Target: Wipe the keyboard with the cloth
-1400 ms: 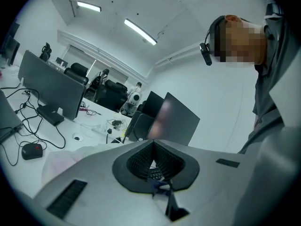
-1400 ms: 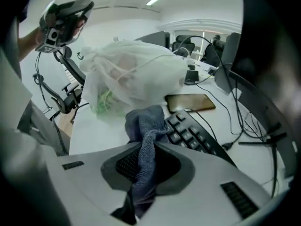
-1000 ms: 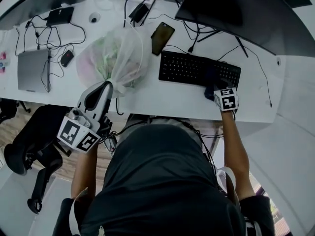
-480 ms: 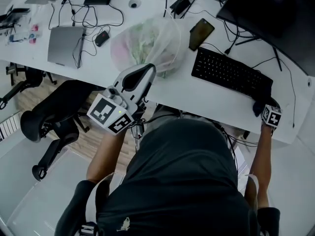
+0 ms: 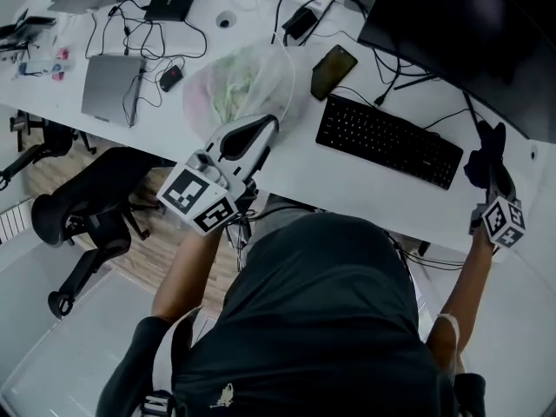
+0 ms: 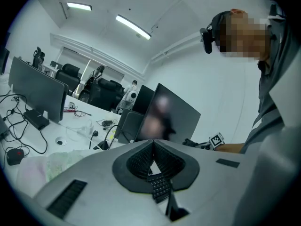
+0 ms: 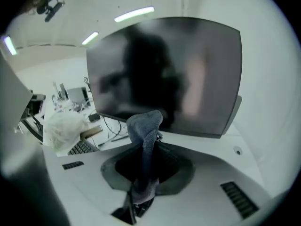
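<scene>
A black keyboard (image 5: 387, 140) lies on the white desk (image 5: 295, 168), below the dark monitor (image 5: 460, 33). My right gripper (image 5: 492, 159) is off the keyboard's right end, lifted, shut on a dark blue-grey cloth (image 5: 483, 153). In the right gripper view the cloth (image 7: 144, 140) sticks up from between the closed jaws, in front of the monitor (image 7: 164, 74). My left gripper (image 5: 268, 124) hovers near the desk's front edge, left of the keyboard, jaws pressed together with nothing between them; the keyboard (image 6: 160, 185) shows through the gap behind them.
A bulging plastic bag (image 5: 239, 85) sits left of the keyboard, a phone (image 5: 334, 60) behind it. A laptop (image 5: 111, 89), a mouse and tangled cables lie at the far left. A black office chair (image 5: 82, 211) stands beside the desk.
My right gripper has carried the cloth off the keyboard's right end, out to the right and upward. The head view has shifted. The left gripper stays shut near the bag.
</scene>
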`<state>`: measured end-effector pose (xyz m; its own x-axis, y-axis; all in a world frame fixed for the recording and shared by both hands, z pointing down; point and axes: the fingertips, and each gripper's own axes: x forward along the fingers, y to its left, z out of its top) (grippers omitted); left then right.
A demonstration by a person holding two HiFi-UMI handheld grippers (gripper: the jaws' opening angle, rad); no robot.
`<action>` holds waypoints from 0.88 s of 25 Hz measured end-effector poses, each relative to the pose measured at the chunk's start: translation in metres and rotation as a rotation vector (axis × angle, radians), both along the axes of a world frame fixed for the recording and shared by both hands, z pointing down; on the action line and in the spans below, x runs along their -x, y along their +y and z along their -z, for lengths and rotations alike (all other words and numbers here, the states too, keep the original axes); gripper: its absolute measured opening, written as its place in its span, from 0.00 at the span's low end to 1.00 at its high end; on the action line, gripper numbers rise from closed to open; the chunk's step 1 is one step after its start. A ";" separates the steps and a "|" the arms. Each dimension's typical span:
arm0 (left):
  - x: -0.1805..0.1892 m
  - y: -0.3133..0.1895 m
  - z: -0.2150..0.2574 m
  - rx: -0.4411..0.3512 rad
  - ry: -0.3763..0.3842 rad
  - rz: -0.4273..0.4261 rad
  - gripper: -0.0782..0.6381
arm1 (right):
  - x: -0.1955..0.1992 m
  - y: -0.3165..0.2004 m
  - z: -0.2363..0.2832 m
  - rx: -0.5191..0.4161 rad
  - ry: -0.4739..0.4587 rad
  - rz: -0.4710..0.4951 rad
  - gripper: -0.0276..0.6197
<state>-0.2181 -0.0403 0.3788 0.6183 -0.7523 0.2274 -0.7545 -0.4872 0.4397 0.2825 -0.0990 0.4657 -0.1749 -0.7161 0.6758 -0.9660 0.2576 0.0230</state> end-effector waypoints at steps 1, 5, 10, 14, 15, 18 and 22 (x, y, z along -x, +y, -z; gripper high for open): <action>-0.006 -0.001 0.000 0.000 0.000 -0.003 0.12 | 0.002 -0.006 0.013 -0.033 -0.035 0.005 0.13; -0.025 -0.006 -0.005 0.029 -0.013 -0.016 0.12 | 0.011 -0.017 0.044 -0.098 -0.106 0.057 0.12; -0.046 -0.011 -0.014 0.073 -0.043 -0.037 0.12 | 0.014 -0.020 0.060 -0.134 -0.120 0.102 0.12; -0.063 -0.013 -0.015 0.079 -0.056 -0.059 0.12 | 0.009 -0.020 0.064 -0.149 -0.133 0.106 0.12; -0.067 -0.014 -0.015 0.081 -0.057 -0.063 0.12 | 0.007 -0.020 0.063 -0.150 -0.136 0.104 0.12; -0.075 -0.015 -0.017 0.092 -0.061 -0.069 0.12 | 0.001 -0.020 0.061 -0.150 -0.151 0.094 0.12; -0.082 -0.012 -0.024 0.120 -0.064 -0.075 0.12 | -0.007 -0.014 0.058 -0.155 -0.168 0.076 0.12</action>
<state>-0.1360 -0.0520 0.4029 0.6529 -0.6700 0.3533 -0.7464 -0.4898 0.4506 0.2893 -0.1131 0.4082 -0.3333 -0.7894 0.5155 -0.9374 0.3358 -0.0919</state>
